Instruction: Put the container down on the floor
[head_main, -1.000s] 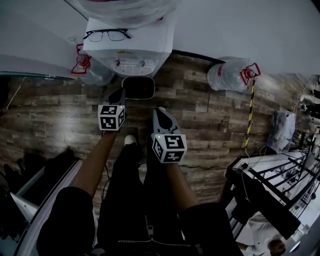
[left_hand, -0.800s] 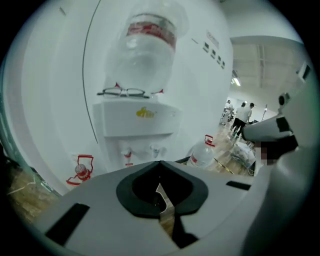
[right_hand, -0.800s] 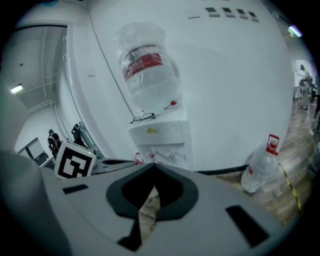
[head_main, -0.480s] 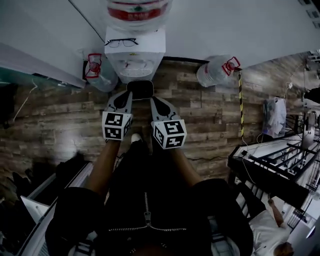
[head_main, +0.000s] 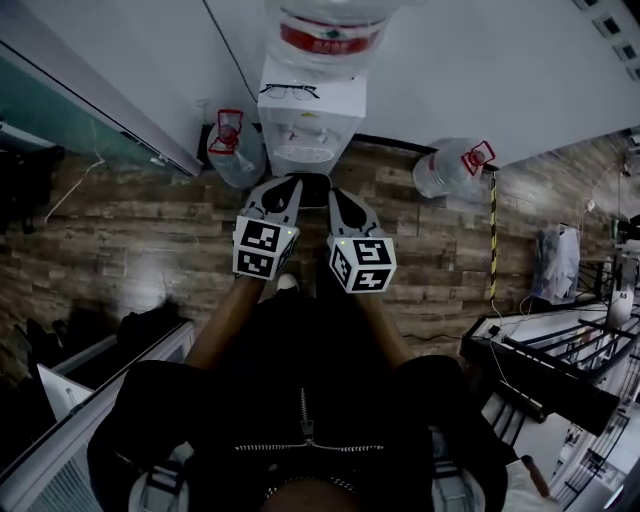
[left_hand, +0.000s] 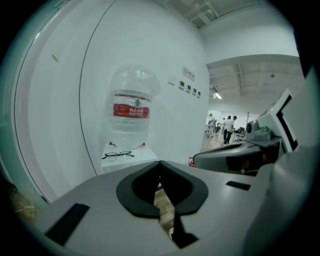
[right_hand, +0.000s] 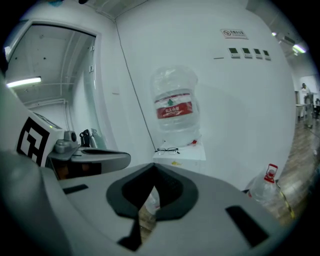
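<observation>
Bulk suggests the clear red-labelled plastic jug is heavy and slippery; press it from both sides. Meanwhile the left gripper and right gripper are clenched, empty.

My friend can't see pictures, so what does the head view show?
The left hand-held gripper and right hand-held gripper, both shut and empty, point side by side at a water dispenser. Glasses lie on top by its big bottle. A clear jug sits on the floor at its left, a second jug at its right.
</observation>
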